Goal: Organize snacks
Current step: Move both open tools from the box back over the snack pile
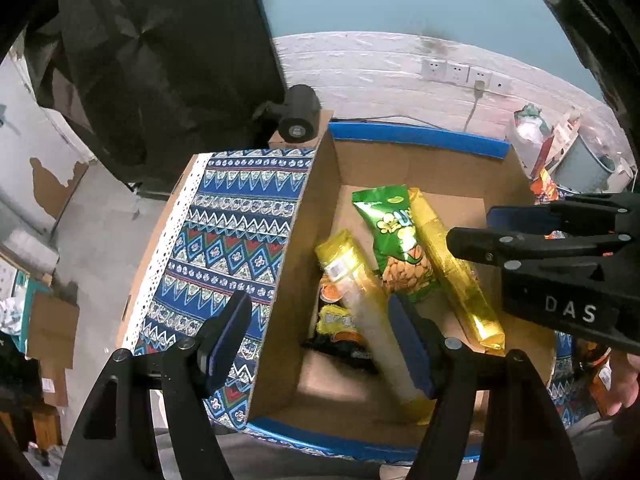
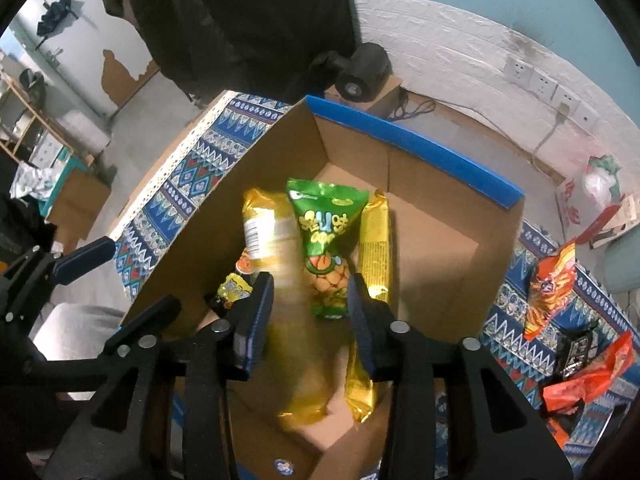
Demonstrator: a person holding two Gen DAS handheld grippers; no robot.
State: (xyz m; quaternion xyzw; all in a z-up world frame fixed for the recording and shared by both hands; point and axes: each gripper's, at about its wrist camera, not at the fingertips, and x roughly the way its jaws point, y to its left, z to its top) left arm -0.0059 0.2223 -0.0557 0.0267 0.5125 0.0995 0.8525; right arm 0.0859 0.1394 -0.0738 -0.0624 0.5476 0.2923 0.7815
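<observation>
An open cardboard box (image 1: 312, 216) with blue-taped rims stands on a patterned cloth. Inside lie a green snack bag (image 1: 396, 240), two long yellow packets (image 1: 456, 276) (image 1: 368, 300) and small packs (image 1: 336, 320) at the left. My left gripper (image 1: 324, 344) is open and empty over the box's near left side. My right gripper (image 2: 310, 312) is open above the box, its fingers either side of the blurred yellow packet (image 2: 288, 304) and green bag (image 2: 326, 240), holding nothing. It also shows in the left wrist view (image 1: 472, 228) at the right.
Orange snack bags (image 2: 548, 288) (image 2: 580, 384) and a dark pack (image 2: 576, 352) lie on the cloth (image 2: 192, 168) right of the box. A black cylinder (image 2: 362, 70) sits on a small carton behind. Wall sockets (image 2: 540, 80) and clutter (image 1: 560, 148) are at the back right.
</observation>
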